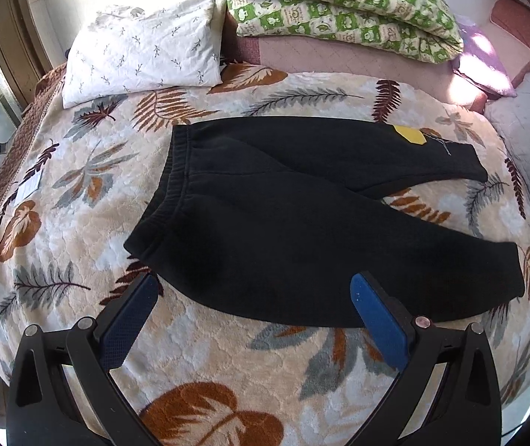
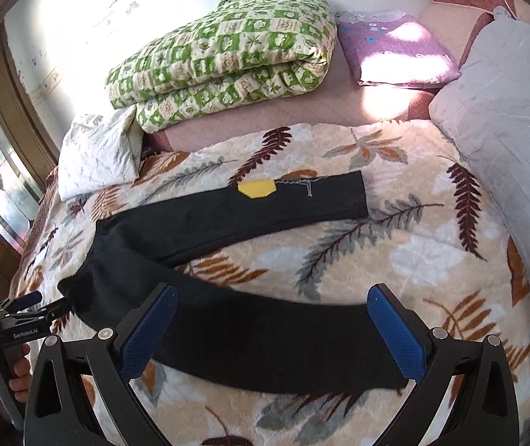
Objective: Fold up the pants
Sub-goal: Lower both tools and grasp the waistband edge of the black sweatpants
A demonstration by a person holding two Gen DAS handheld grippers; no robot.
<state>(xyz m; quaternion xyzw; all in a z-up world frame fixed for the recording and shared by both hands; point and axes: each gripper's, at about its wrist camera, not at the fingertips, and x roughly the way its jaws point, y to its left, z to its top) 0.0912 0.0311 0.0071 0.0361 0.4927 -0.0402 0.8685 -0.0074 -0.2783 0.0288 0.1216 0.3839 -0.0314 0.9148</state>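
Observation:
Black pants lie flat on the leaf-patterned blanket, waistband to the left, both legs spread apart to the right. A yellow patch marks the far leg. My left gripper hovers open over the near leg's edge close to the waistband, nothing between its blue pads. In the right wrist view the same pants stretch across, yellow patch on the far leg. My right gripper stands open above the near leg toward its cuff. The left gripper shows at the far left, held by a hand.
A white sprigged pillow and a folded green checked quilt lie at the back. A purple folded cloth and a grey pillow sit at the right. A window frame runs along the left.

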